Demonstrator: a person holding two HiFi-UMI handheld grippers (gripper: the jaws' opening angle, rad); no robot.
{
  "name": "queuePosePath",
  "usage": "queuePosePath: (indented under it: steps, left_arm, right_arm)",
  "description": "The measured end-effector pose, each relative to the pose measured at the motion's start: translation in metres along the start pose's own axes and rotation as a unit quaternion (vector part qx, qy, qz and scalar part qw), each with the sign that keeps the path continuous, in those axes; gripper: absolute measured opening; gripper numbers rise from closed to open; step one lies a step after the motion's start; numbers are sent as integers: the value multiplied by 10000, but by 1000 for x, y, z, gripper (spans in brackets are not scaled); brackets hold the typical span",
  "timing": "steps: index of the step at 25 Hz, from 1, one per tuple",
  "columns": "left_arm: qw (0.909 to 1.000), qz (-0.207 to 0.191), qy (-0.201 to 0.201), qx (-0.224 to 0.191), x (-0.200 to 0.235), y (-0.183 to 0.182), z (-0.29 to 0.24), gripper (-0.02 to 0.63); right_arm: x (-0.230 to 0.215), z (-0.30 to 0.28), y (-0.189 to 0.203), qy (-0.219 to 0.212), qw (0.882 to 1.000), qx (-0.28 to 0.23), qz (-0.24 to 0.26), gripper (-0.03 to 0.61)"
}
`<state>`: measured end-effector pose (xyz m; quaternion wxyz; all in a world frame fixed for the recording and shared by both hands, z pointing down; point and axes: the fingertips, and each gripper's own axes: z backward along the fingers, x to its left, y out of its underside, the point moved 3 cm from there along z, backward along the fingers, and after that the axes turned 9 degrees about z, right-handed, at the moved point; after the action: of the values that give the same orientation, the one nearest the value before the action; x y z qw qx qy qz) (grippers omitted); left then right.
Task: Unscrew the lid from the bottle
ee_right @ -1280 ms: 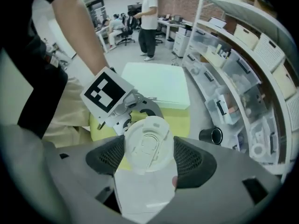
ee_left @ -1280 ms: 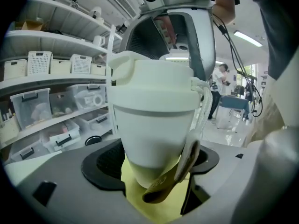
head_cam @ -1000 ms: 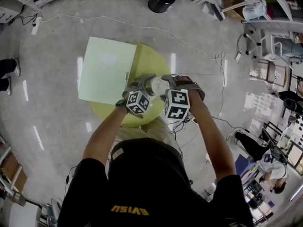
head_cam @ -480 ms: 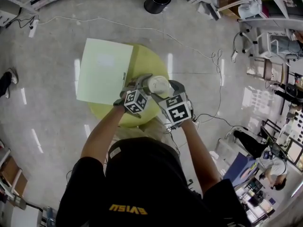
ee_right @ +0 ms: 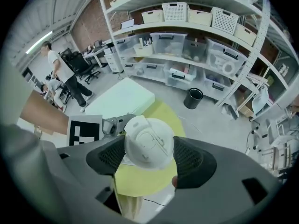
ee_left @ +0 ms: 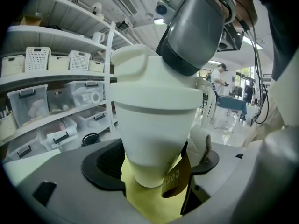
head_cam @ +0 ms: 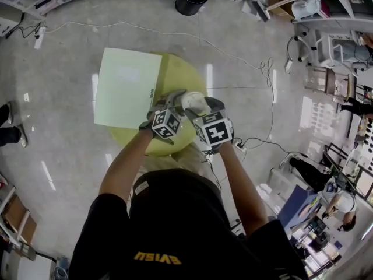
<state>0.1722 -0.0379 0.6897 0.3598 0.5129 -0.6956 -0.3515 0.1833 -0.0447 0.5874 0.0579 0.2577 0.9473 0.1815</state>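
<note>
My left gripper (ee_left: 152, 171) is clamped on the lower body of the white bottle (ee_left: 154, 120), which stands upright between its pads, just above the yellow table (ee_left: 149, 204). A brown strap (ee_left: 175, 178) hangs by the right-hand pad. My right gripper (ee_right: 149, 157) points down from above. Its jaws have just been closing and press on the white lid (ee_right: 148, 141) between them.

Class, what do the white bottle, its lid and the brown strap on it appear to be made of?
White tapered bottle: probably matte plastic, smooth and evenly opaque. White domed lid: moulded plastic, crisp flip-cap seams. Brown strap: seemingly woven fabric, bends limply, printed letters.
</note>
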Motion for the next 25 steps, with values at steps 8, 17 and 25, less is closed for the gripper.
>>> queuePosePath:
  steps: [8,17,25]
  left_arm:
    - [10000,3,76,6,0,2,0,390]
    - [9997,24,216,78,-2,7,-2,387]
    - [9998,-6,192,99,-3,8,-4,383]
  right_arm:
    - [4,0,-2,-380,9953,28,895,322]
    - [8,-1,-1,-879,9652,385,2432,322]
    - [10,-2,0,-1272,9207,737,3616,322]
